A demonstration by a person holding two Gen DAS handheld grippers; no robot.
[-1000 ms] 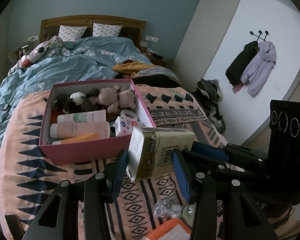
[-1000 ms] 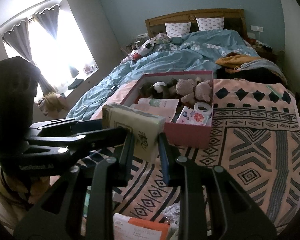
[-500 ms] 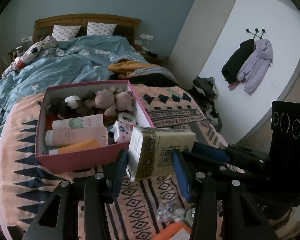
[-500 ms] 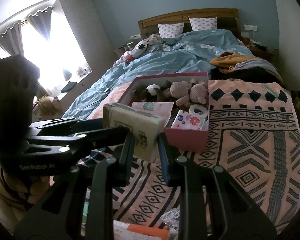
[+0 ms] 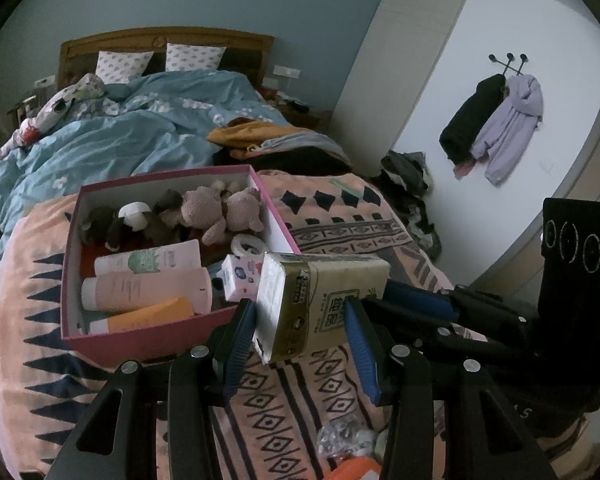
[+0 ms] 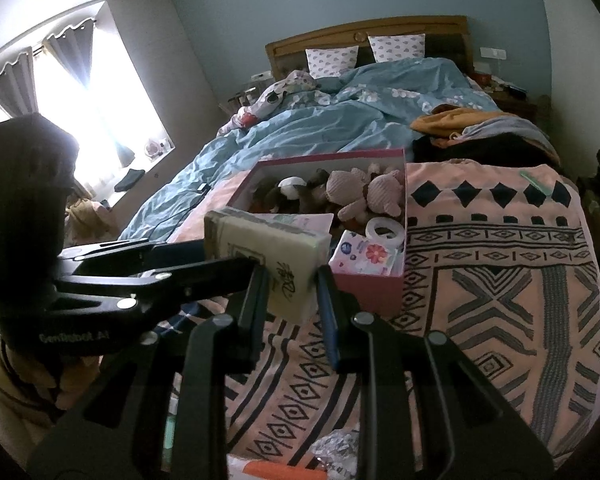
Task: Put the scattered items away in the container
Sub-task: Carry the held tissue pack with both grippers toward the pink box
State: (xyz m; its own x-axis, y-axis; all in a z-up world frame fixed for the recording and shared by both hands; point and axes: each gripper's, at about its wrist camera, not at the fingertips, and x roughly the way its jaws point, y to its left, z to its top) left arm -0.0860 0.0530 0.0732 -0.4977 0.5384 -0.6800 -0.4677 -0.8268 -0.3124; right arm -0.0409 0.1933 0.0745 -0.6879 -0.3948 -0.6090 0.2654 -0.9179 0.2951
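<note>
Here, a soft pack of tissues (image 5: 324,304) hangs in the air just before the near right corner of the pink box (image 5: 140,336), gripped by both tools at once. Its long axis runs roughly level, across from one gripper to the other, with the white folded end turned toward the box and a little downward. The left gripper (image 5: 300,320) is clenched on the end seen in its own view, one blue pad (image 5: 240,332) on each side. The right gripper (image 6: 292,284) is clamped on the opposite end, the pack (image 6: 268,252) jutting away to its left.

The open pink box (image 6: 372,284) is well filled: plush toys (image 5: 220,212) are piled along its far end, three squeeze tubes (image 5: 148,288) lie side by side at the near left, and a roll of tape (image 5: 248,244) sits by a small flowered tissue packet (image 5: 240,280) at the near right.

The box rests on a peach blanket with a black geometric pattern (image 6: 500,280), spread over the foot of a bed with a rumpled blue duvet (image 6: 340,120). A crumpled clear wrapper (image 5: 340,436) lies on the blanket nearest the grippers. Jackets (image 5: 496,116) hang on wall hooks.
</note>
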